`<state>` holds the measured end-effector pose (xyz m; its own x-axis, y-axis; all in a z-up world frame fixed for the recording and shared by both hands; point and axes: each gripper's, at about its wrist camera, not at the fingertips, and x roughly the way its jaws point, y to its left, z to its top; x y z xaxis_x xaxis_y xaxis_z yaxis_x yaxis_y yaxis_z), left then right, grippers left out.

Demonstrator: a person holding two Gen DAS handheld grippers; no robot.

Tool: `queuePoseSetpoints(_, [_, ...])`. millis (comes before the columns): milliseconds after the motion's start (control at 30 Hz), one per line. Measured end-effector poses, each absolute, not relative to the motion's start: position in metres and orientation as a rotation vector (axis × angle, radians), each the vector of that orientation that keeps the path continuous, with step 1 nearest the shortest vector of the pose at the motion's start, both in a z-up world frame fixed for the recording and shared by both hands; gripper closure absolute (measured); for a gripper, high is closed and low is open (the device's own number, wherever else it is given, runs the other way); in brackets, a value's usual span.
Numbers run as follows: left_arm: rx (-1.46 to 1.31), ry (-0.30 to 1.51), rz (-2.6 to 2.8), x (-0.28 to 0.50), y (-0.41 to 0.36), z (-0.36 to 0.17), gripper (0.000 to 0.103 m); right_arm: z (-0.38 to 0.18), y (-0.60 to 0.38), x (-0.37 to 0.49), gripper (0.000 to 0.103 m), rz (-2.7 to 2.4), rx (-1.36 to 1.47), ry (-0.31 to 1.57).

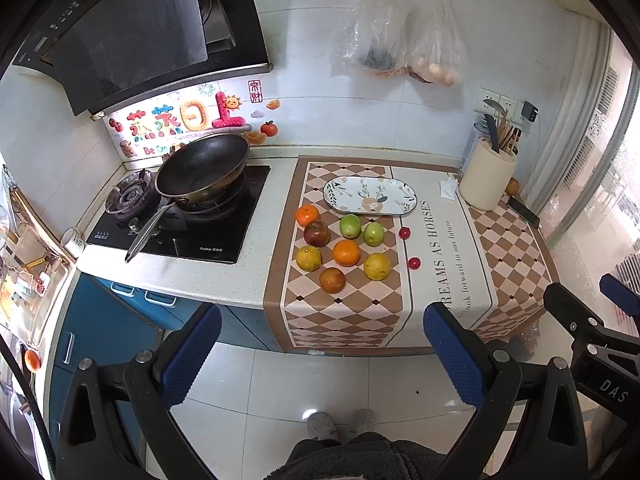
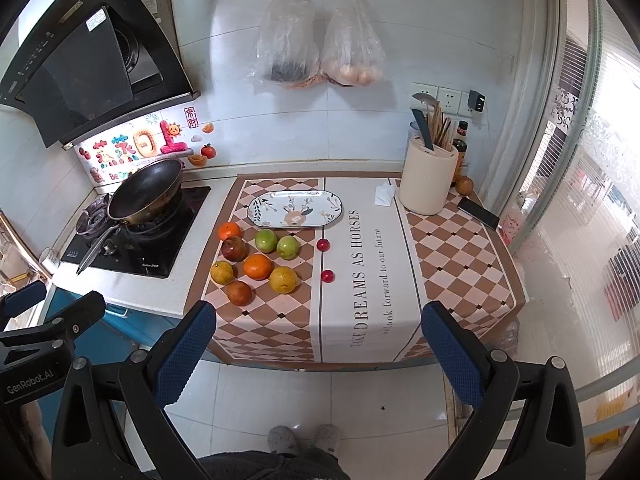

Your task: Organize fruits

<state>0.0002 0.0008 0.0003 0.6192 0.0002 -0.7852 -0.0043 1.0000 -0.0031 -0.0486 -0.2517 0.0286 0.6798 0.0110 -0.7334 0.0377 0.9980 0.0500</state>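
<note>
left gripper [image 1: 322, 354]: hanging over the floor in front of the counter, tongs spread wide, carrying nothing.
right gripper [image 2: 318, 354]: same, released and empty, sitting just right of the left one.
fruits: lying loose on the checkered mat [image 2: 460, 264], clustered just in front of the plate [image 2: 295, 209] — mandarin [image 2: 229, 231] and dark red apple [image 2: 234, 248] on the left, two green apples [image 2: 265, 240], an orange [image 2: 258, 266] in the middle, more citrus nearer the counter edge, two small red fruits [image 2: 323, 245] off to the right.
plate: sitting bare behind the cluster, looking like the target.
step: nothing picked yet, I'm judging this as the approach.
how: going for the outer fruit first, e.g. the brownish orange [image 2: 239, 293] nearest the edge; closing across the widest part, gently, since round fruit is prone to rolling into its neighbours.
risk: small red ones are likely slipping between wide pads.
hard to tell: hanging bags [image 2: 320, 40] are holding something round, maybe eggs; the round brown item beside the utensil crock [image 2: 428, 184] is unclear, possibly fruit.
cut off: counter's near left corner is hiding behind a finger.
</note>
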Motion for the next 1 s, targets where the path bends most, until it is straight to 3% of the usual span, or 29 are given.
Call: queuePoseSetpoints(1000, [-0.003, 0.901, 0.001, 0.0001, 0.0007, 0.0001, 0.0, 0.0282, -0.2534, -0.0501, 0.0, -0.017, 0.067, 0.827])
